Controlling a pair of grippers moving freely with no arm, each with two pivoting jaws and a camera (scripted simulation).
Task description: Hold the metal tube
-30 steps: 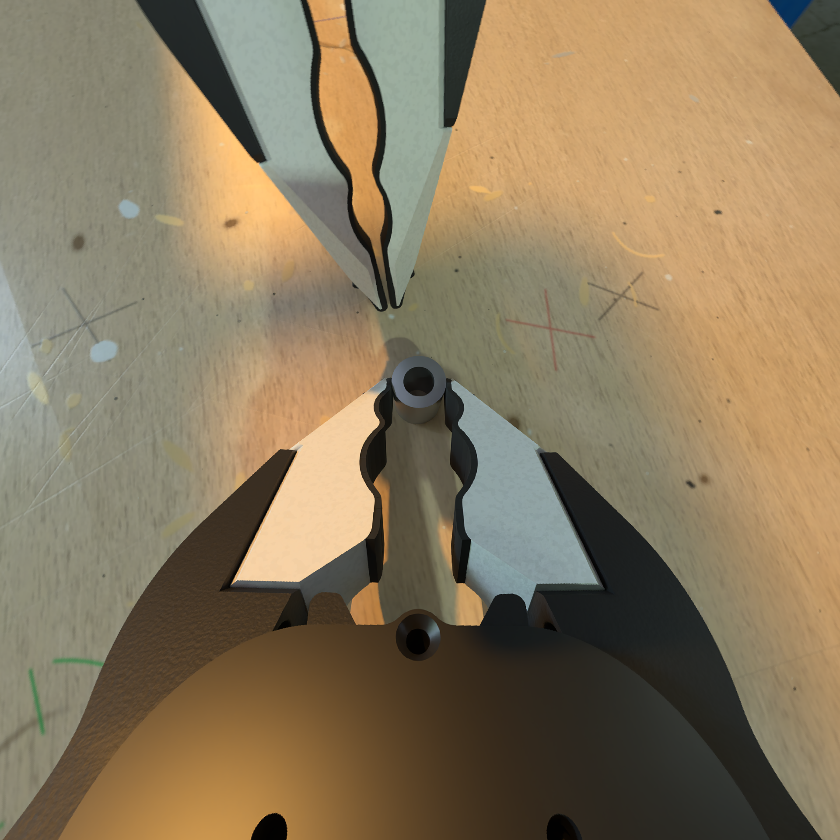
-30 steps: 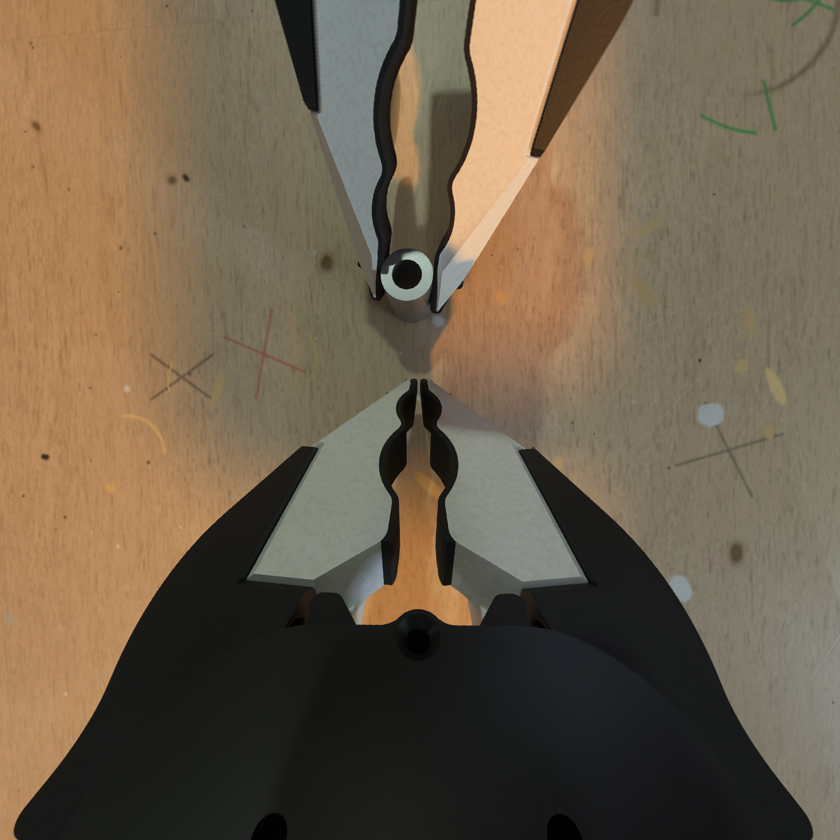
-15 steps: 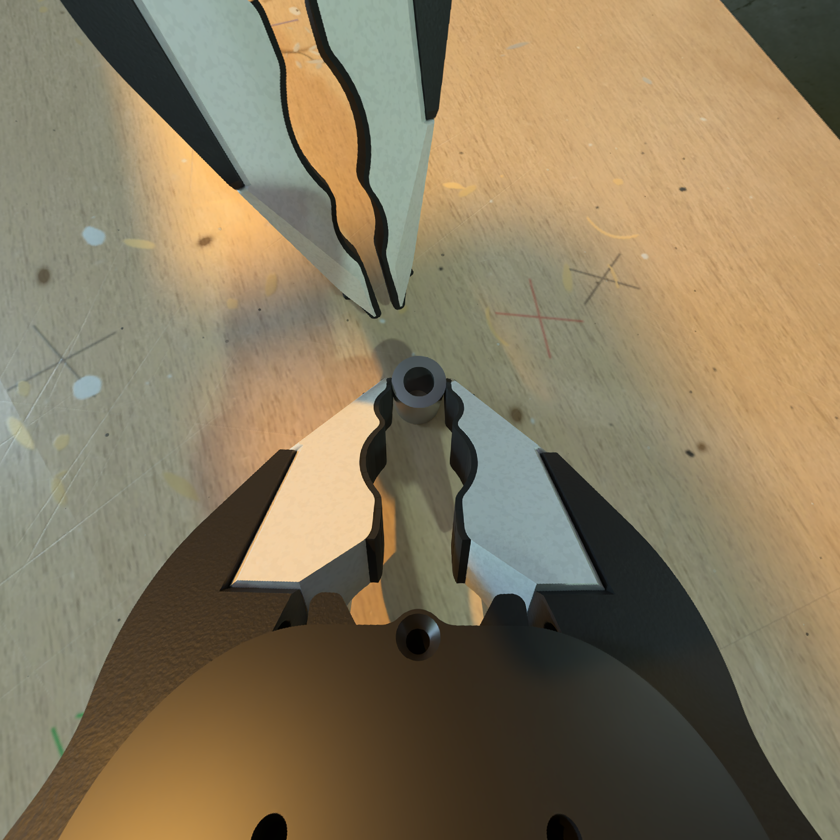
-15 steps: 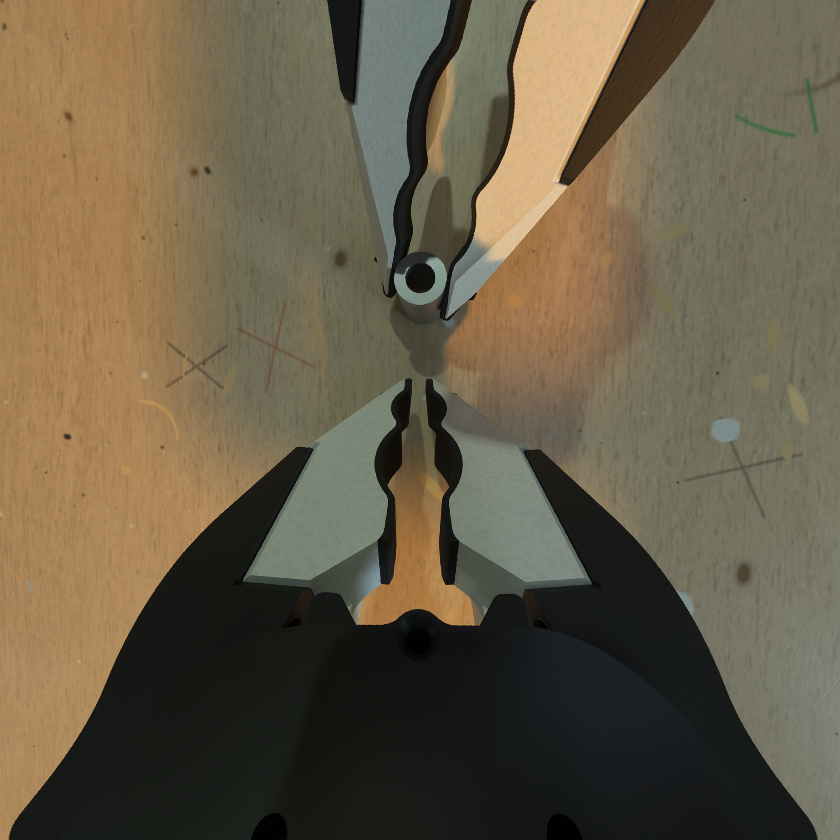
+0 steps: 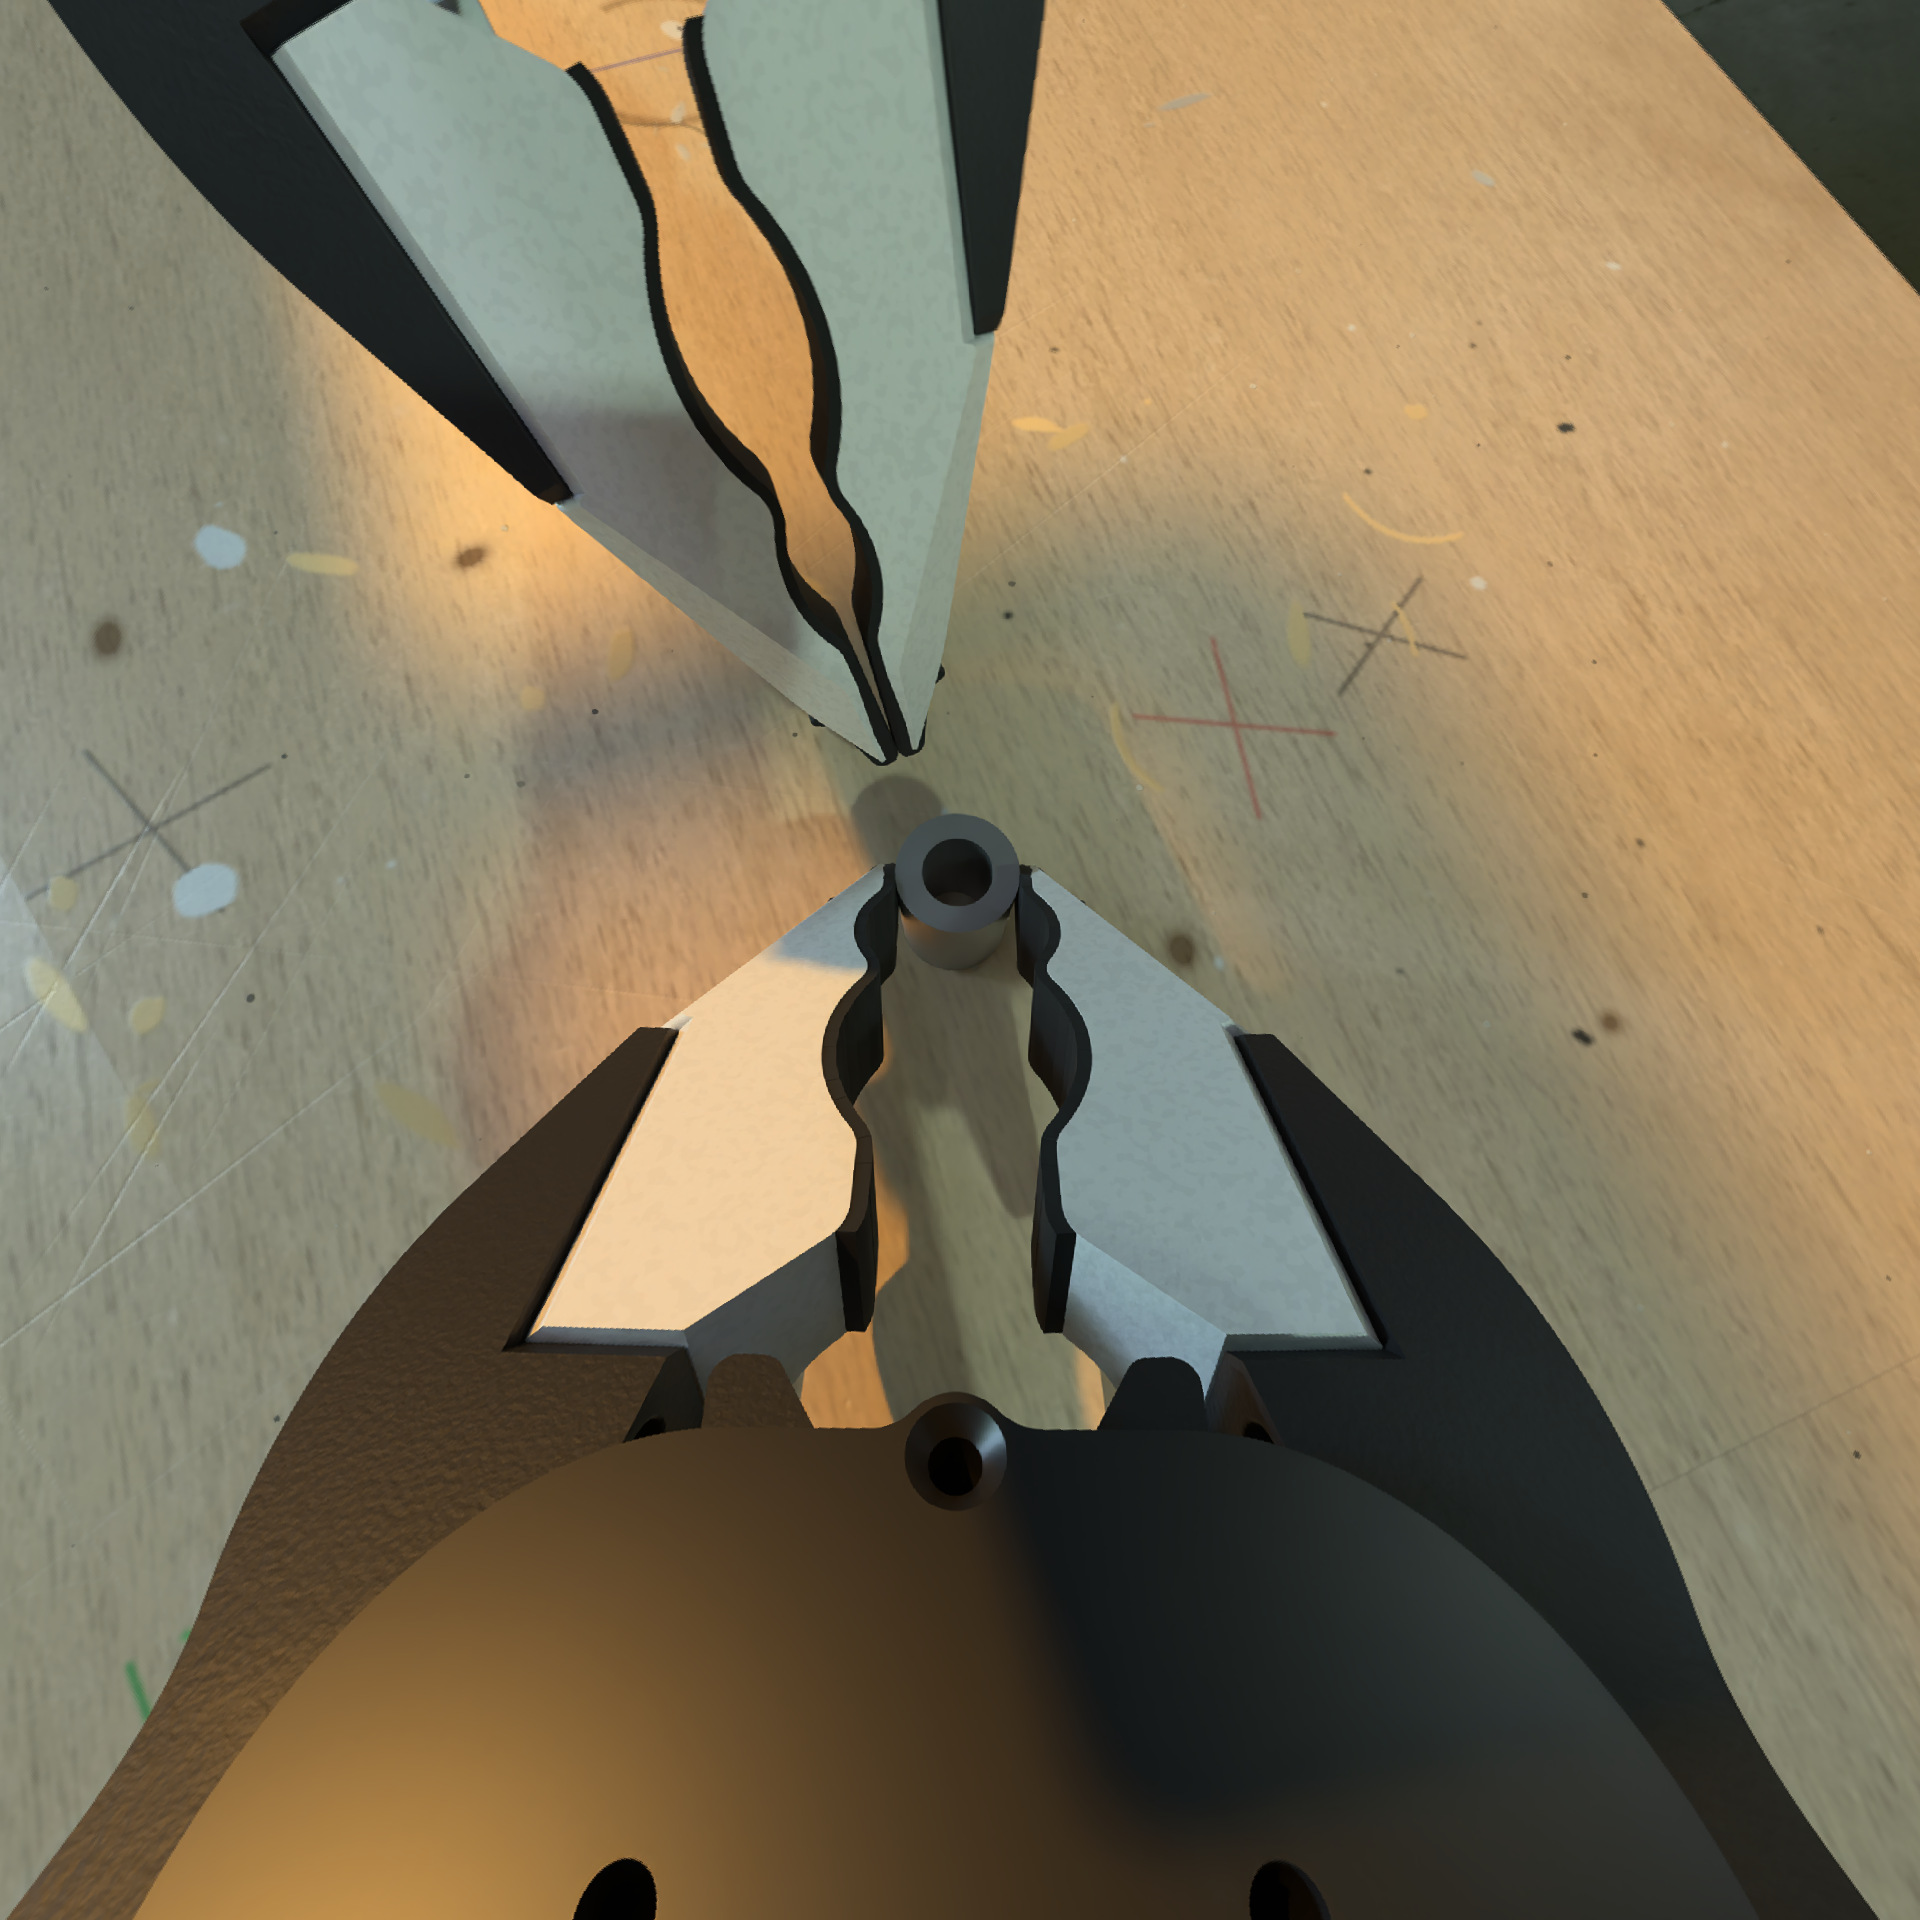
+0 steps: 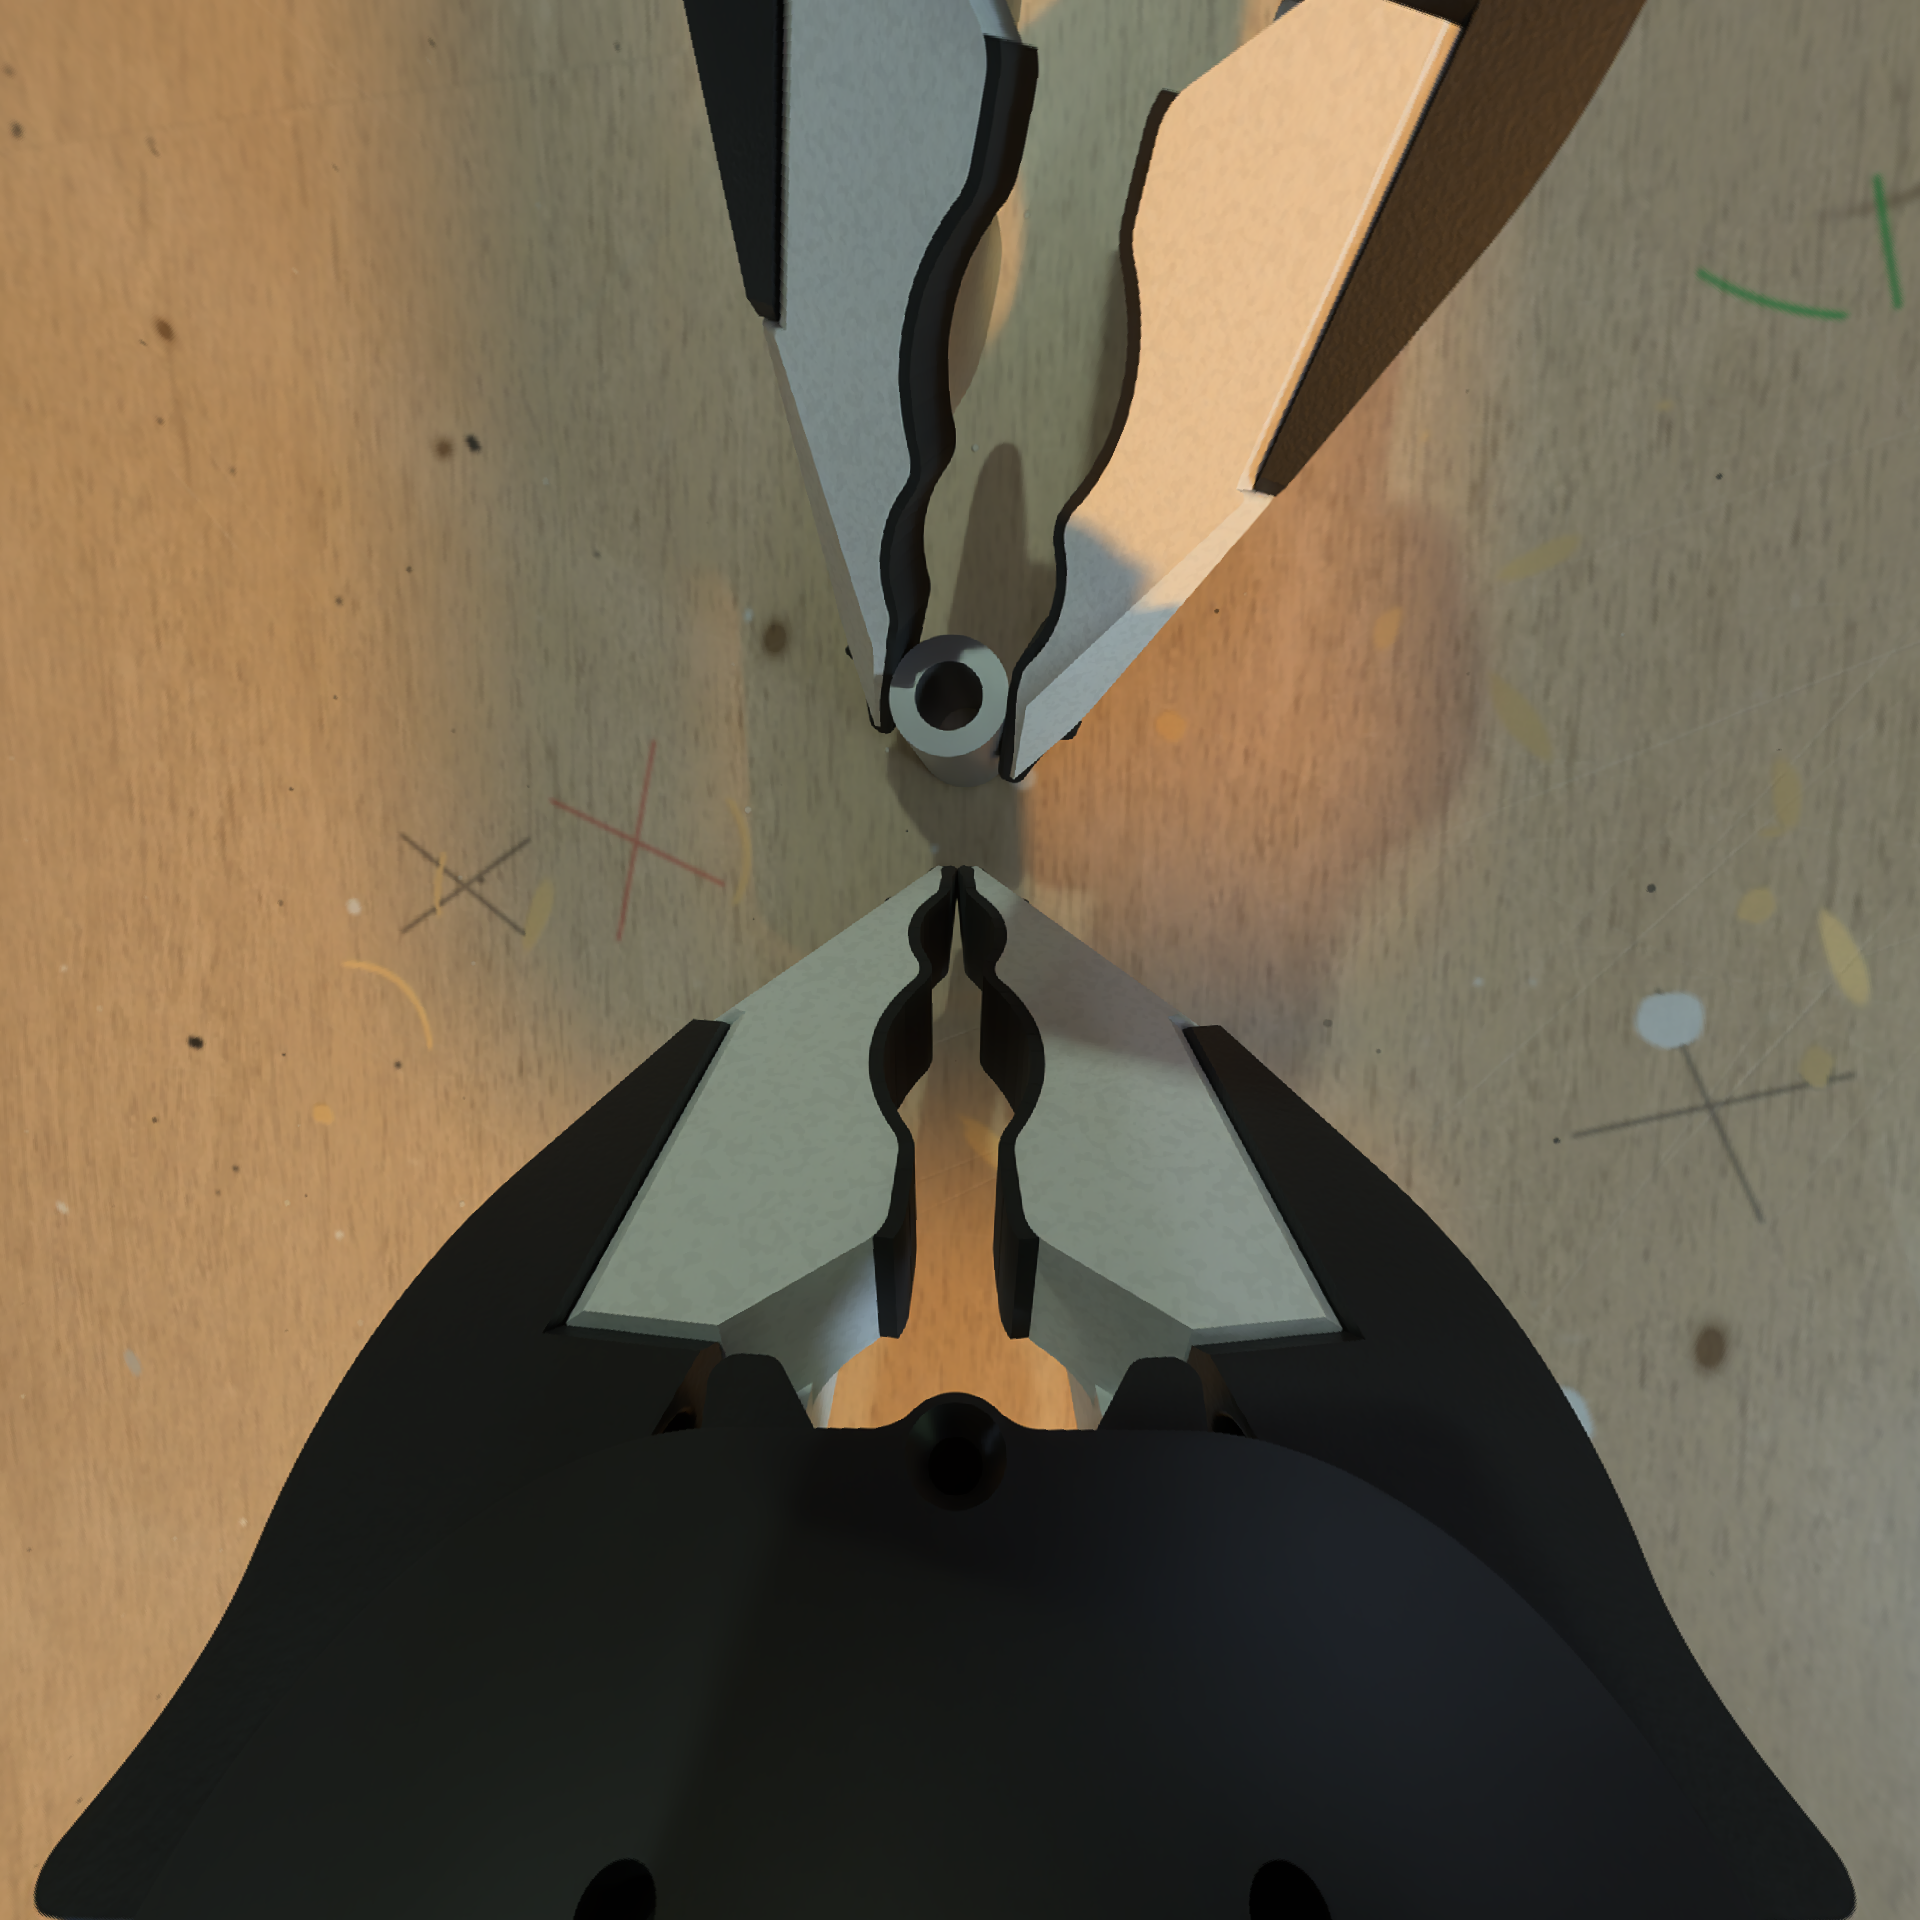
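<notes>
While the tube point(image 5: 956, 883) stands upright on the table point(image 5: 1558, 935), pinched at the left gripper point(image 5: 956, 894) tips, the hold step is judged achieved. The right gripper point(image 6: 954, 875), pressed together and empty, is seen just beside it; only a steady grip is called for.

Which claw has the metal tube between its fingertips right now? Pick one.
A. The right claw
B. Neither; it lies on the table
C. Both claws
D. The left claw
D: the metal tube sits pinched at the tips of the left claw, while the right claw is shut on nothing just short of it.
</notes>
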